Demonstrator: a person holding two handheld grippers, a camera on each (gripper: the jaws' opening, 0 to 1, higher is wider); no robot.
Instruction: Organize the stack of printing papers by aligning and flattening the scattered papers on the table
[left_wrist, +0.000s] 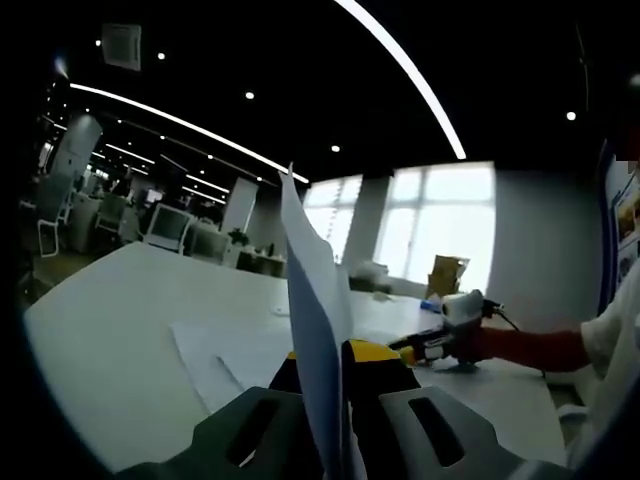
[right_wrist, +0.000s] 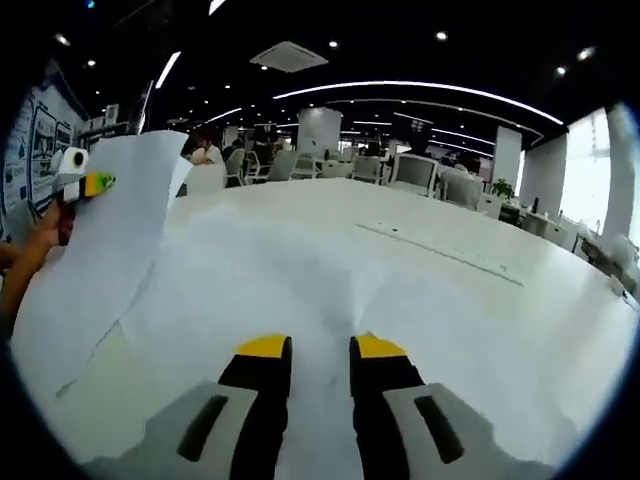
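My left gripper (left_wrist: 322, 362) is shut on a white sheet of paper (left_wrist: 312, 270) that stands up edge-on between its jaws. More white papers (left_wrist: 225, 352) lie scattered on the white table (left_wrist: 110, 300). In the right gripper view the left gripper (right_wrist: 88, 183) holds that raised sheet (right_wrist: 100, 250) at the far left, with a person's hand behind it. My right gripper (right_wrist: 320, 350) is low over the flat papers (right_wrist: 300, 270); its jaws stand close together with white paper between them and creases running out from them. The right gripper (left_wrist: 440, 343) also appears in the left gripper view, resting at table level.
A person's red sleeve (left_wrist: 530, 348) reaches in from the right. A cardboard box (left_wrist: 447, 272) stands at the table's far edge. Office desks, chairs (right_wrist: 410, 172) and monitors lie beyond the table, and posters (right_wrist: 35, 140) hang on the wall at left.
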